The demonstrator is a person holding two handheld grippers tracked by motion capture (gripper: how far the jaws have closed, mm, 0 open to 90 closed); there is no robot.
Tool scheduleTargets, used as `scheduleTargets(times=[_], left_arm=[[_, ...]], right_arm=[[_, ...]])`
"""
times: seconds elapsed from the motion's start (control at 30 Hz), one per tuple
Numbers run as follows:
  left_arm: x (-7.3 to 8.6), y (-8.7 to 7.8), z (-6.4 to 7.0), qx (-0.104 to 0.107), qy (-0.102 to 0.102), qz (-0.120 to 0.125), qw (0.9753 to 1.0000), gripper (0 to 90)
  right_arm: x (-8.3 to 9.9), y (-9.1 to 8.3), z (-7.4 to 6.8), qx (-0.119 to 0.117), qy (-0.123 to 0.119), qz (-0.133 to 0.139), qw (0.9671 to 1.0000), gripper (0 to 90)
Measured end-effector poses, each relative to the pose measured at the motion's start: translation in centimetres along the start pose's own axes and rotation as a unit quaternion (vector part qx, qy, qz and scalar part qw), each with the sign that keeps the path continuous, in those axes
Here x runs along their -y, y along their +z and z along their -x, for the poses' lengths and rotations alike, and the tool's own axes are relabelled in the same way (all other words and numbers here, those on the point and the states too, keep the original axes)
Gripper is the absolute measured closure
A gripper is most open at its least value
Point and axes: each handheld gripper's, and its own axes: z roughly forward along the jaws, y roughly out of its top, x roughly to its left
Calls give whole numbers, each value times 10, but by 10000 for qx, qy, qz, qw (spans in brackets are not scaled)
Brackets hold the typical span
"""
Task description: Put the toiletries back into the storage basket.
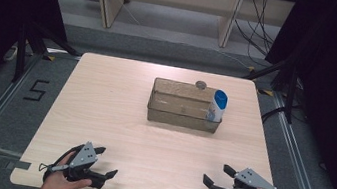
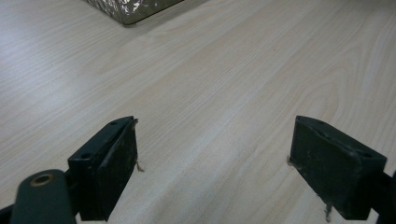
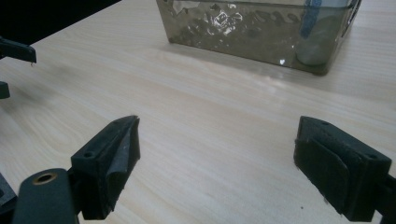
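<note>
A clear smoky plastic bin [image 1: 181,112] stands on the far middle of the wooden table [image 1: 117,122]. Inside it, at its right end, a white bottle with a blue cap [image 1: 218,105] stands upright. A small grey round object [image 1: 201,85] lies on the table just behind the bin. My left gripper [image 1: 107,161] rests open near the front left edge, held by a hand. At the front right my right gripper [image 1: 216,174] is open too, nothing between its jaws. The bin [image 3: 261,28] and the bottle's base [image 3: 313,46] lie ahead in the right gripper view. A corner of the bin [image 2: 128,9] appears in the left gripper view.
Black curtains flank the table on both sides. Light wooden furniture legs [image 1: 110,0] and cables [image 1: 260,27] stand on the floor beyond the far edge. A taped "5" [image 1: 36,90] marks the floor at the left.
</note>
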Motion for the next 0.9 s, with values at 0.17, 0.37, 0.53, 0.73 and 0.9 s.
scheduleTargets(times=[0.17, 0.37, 0.53, 0.73, 0.9], left_arm=[[0, 0, 0, -28, -45, 31, 10000, 147], [0, 0, 0, -6, -40, 42, 10000, 146], [0, 0, 0, -7, -38, 41, 10000, 146], [0, -1, 0, 9, -36, 28, 10000, 146], [0, -1, 0, 6, -28, 25, 10000, 146]], right_arm=[[5, -3, 1, -122, -103, 23, 9999, 156], [9, -7, -3, -35, -40, -86, 9999, 156], [12, -11, -6, -24, -12, -140, 9999, 156], [17, -14, -7, -79, -265, -174, 9995, 157], [21, -17, -10, -65, -227, -282, 9993, 157]])
